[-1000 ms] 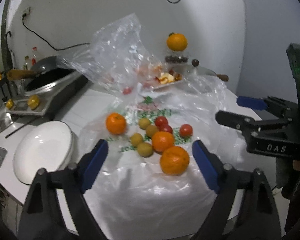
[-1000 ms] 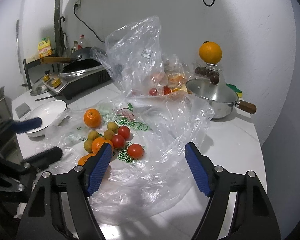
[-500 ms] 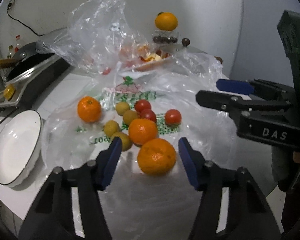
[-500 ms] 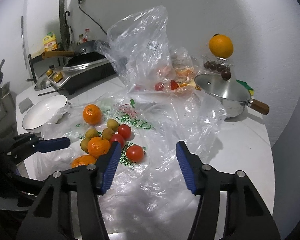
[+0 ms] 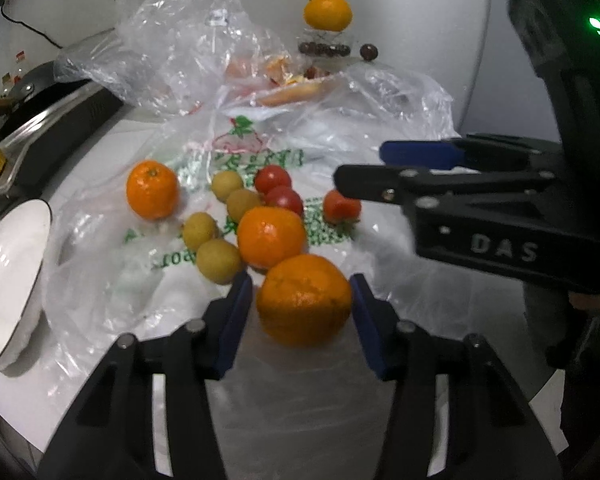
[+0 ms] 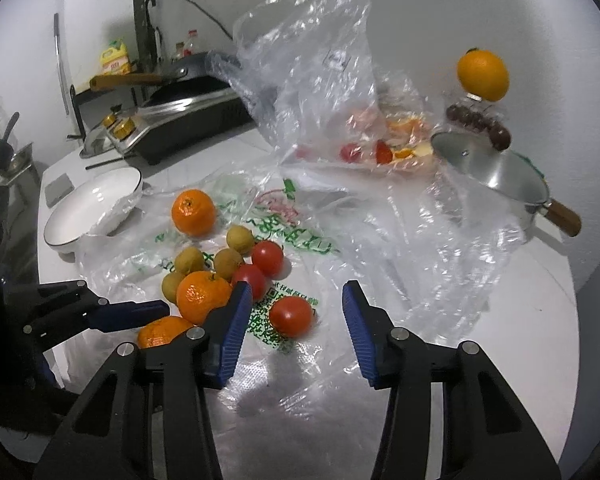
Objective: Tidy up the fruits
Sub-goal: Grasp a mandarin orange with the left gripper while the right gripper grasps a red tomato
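The left gripper (image 5: 303, 312) has its blue-padded jaws spread on either side of a large round orange (image 5: 304, 300) that lies on the flattened clear plastic bag (image 5: 260, 380) nearest the surface's front edge, though whether the pads touch the peel cannot be told. The right gripper (image 6: 297, 322) is likewise open, a small red tomato (image 6: 291, 316) lying between its fingers at the right edge of the fruit cluster. A white black-rimmed bowl (image 6: 92, 208) sits near the surface's left edge, well apart from a steel lidded saucepan (image 6: 496, 176) by the right edge.
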Demonstrator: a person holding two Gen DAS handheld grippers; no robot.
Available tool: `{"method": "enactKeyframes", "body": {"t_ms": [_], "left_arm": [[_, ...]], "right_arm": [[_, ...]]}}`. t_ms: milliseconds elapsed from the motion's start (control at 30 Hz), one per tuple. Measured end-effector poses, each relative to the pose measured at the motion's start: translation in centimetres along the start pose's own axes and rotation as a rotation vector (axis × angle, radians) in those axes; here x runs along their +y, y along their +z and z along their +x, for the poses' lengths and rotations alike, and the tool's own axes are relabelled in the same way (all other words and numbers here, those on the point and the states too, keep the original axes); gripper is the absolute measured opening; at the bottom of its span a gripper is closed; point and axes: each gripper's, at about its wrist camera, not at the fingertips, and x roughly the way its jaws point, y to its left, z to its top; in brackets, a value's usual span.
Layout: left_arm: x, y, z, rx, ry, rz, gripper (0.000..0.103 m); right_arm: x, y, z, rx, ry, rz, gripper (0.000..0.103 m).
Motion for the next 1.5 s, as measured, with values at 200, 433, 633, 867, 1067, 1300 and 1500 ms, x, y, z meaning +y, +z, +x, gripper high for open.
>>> {"method": "enactKeyframes", "body": {"t_ms": [200,433,633,867,1067,1300,1500], "left_arm": [[0.2,0.0,0.0,0.006,-0.013,-0.010,0.047],[0.7,0.1,-0.2,0.009,-0.015,-0.011,0.047],[1.5,0.0,-0.7,0.003,-0.017,-0.021,0.047],[1.7,0.0,-1.7,-0.011,-0.035,-0.010,0.047],[2.2,0.1,-3.2,-0.040,-0.039,-0.009,0.047],[3.4,0.1,-5.2,-0.070,-0.045,-0.011,0.047],[4.6,0.0,-6.8,-0.102,-0.043,-0.005,0.047]], "right_arm": [[-0.1,-0.3,2.0,0.071,0.035,-0.001,0.045],[0.0,-0.4,3.7,0.129,0.050,-0.012,0.039],[0.2,-0.2,4.1,0.142,0.038,-0.021,0.031],[0.4,0.2,3.0,0.122,0.011,-0.021,0.031],[1.2,0.9,1.4,0.085,-0.004,-0.018,0.031],[2.7,1.7,-0.2,0.046,-0.012,-0.022,0.031],[4.4,2.7,-1.2,0.017,-0.018,-0.033,0.031]]}}
